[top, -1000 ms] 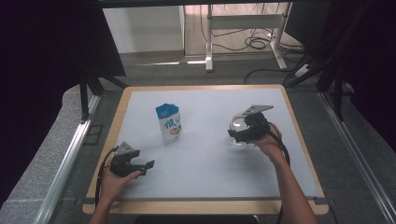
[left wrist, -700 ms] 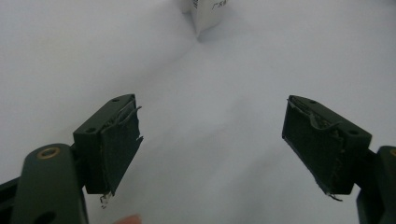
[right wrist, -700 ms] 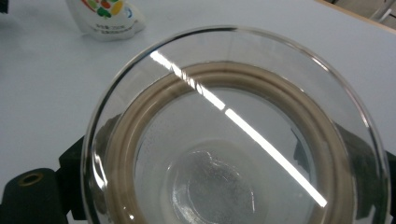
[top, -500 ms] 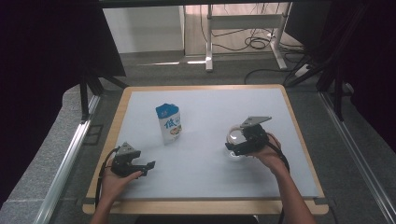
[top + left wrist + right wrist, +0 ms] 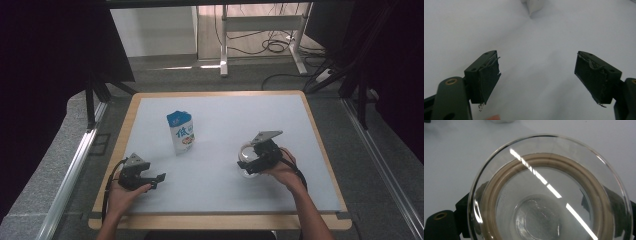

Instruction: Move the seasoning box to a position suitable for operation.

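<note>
A clear glass jar (image 5: 549,192) with a beige ring inside its mouth sits between the jaws of my right gripper (image 5: 255,162), which is shut on it; in the high view the jar (image 5: 246,154) is at the table's right middle. A white and blue milk carton (image 5: 181,132) stands upright left of centre. My left gripper (image 5: 150,177) rests near the front left edge, open, with nothing between its pads (image 5: 488,75). The carton's lower corner (image 5: 534,6) shows at the top of the left gripper view.
The table (image 5: 225,110) has a pale grey top with a wooden rim. Beyond its far edge lie a desk frame (image 5: 260,30) and floor cables (image 5: 275,47). Metal rails (image 5: 70,170) run along both sides.
My right gripper has carried the glass jar toward the front and left, from the far right of the table to its right middle. The left gripper and the carton have stayed put.
</note>
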